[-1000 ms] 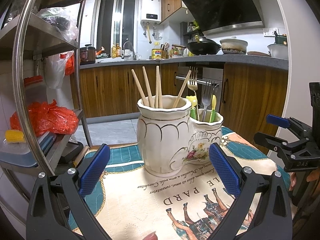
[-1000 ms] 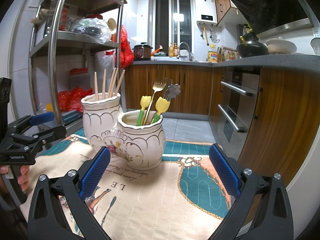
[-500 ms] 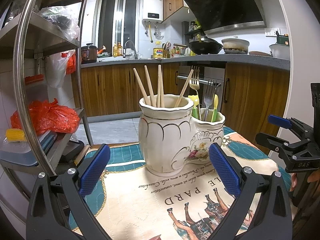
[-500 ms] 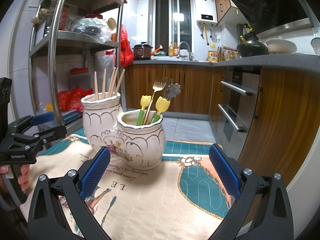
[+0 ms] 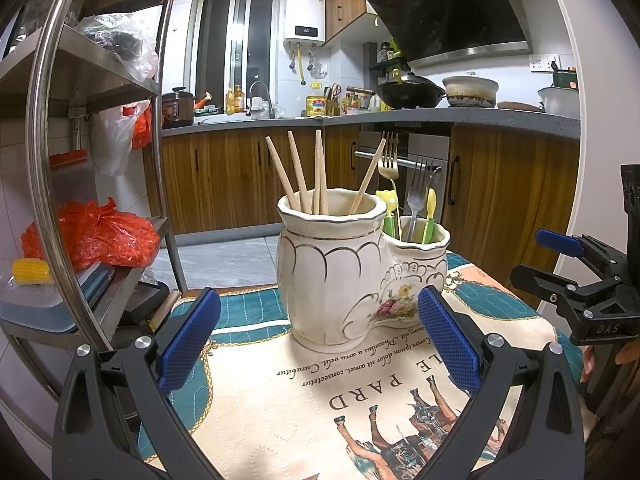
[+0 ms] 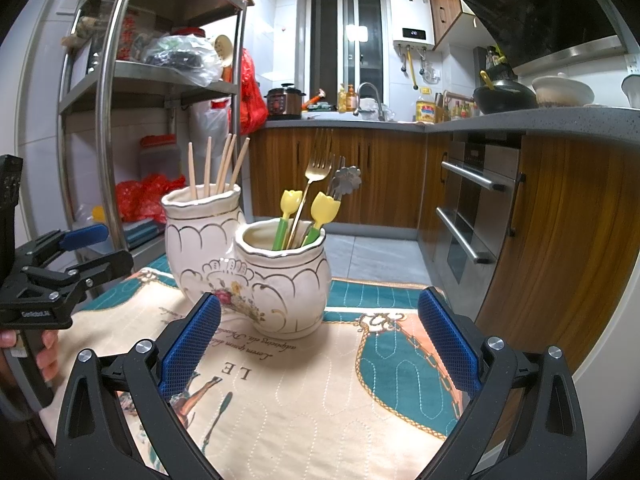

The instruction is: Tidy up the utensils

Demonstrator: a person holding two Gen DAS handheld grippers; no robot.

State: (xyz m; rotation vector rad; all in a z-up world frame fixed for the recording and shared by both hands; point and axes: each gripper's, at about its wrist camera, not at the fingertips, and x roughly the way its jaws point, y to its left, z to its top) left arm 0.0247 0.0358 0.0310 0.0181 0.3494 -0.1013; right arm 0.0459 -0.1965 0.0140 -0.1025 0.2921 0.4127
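Little is moving: my left gripper [image 5: 318,344] is drifting slightly around the double ceramic holder [image 5: 352,268], jaws wide and empty. Right gripper [image 6: 318,344] is gaping empty too. Chopsticks [image 5: 308,174] and forks [image 6: 314,184] are standing sorted ahead.

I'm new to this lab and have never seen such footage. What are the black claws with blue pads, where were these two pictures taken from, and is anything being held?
There is no robot here. A person holds a hand-operated tool in each hand, and each tool carries a wide-angle camera looking along its two fingers. One picture comes from the left tool, the other from the right tool; each also glimpses the other at its edge. On the printed table mat stands a twin ceramic holder: the taller pot has chopsticks, the lower one forks and yellow-tipped utensils. Both tools are open and hold nothing.
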